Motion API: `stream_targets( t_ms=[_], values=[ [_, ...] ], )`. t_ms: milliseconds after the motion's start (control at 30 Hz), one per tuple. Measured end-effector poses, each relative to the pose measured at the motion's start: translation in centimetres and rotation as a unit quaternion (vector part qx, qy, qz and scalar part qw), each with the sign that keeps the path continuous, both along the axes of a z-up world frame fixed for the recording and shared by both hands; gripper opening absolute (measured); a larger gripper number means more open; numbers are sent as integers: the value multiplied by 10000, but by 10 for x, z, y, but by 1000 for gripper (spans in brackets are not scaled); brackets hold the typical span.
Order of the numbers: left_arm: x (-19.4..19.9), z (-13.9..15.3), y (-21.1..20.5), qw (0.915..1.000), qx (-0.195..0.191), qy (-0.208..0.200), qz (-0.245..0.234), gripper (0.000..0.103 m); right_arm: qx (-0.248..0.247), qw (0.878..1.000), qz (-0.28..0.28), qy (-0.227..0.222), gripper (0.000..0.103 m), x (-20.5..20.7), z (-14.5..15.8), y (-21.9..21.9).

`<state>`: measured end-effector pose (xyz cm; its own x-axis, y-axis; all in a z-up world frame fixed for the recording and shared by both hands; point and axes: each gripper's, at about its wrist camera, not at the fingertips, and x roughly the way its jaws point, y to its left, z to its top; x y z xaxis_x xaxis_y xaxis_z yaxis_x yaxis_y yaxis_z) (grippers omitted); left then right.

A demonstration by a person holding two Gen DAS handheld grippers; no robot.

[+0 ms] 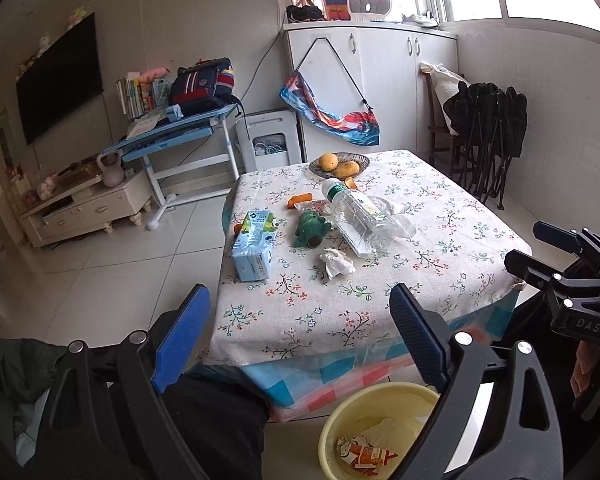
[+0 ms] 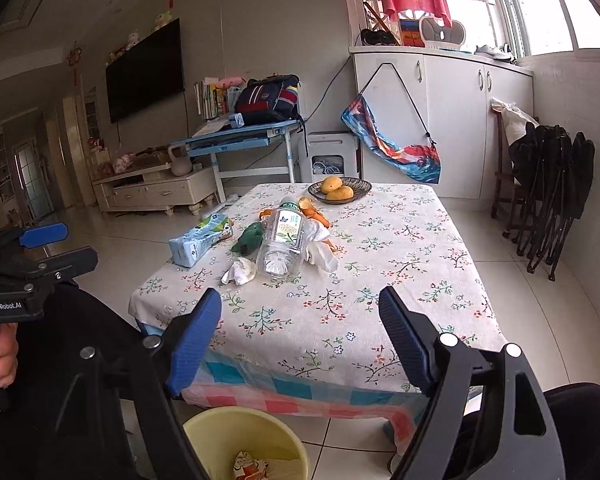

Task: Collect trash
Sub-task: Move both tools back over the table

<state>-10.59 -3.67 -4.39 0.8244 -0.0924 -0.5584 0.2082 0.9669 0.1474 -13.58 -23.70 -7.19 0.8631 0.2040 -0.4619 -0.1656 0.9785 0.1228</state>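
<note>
On the floral tablecloth [image 1: 340, 312] [image 2: 380, 280] lie a crumpled white tissue [image 1: 336, 262] [image 2: 240, 271], an empty clear plastic bottle [image 1: 356, 216] [image 2: 284, 244] on its side, a crumpled clear wrapper [image 2: 320, 252], orange peels [image 1: 299, 200] [image 2: 314, 210] and a light blue tissue pack [image 1: 254, 246] [image 2: 200, 242]. A yellow bin [image 1: 374, 432] [image 2: 220, 436] with a crushed orange carton stands on the floor below the table's near edge. My left gripper [image 1: 300, 336] and my right gripper [image 2: 300, 340] are both open and empty, held before the near edge above the bin.
A green plush toy [image 1: 310, 228] [image 2: 248, 240] lies beside the bottle. A bowl of mangoes [image 1: 340, 164] [image 2: 340, 190] stands at the far edge. Folded black chairs [image 2: 552, 184] lean on the right wall. A blue desk [image 1: 172, 132] stands at the back left.
</note>
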Motion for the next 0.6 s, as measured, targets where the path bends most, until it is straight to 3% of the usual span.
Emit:
stream_targets(
  t_ms=[433,600],
  values=[
    [-1,-1,1,10000,-7,-33,48,89,-17,10000,16,6,78,-1,-1,3],
    [9,-5,16,9994,-150,-39,311,89,141,9998,136,88,78,2,-1,6]
  ],
)
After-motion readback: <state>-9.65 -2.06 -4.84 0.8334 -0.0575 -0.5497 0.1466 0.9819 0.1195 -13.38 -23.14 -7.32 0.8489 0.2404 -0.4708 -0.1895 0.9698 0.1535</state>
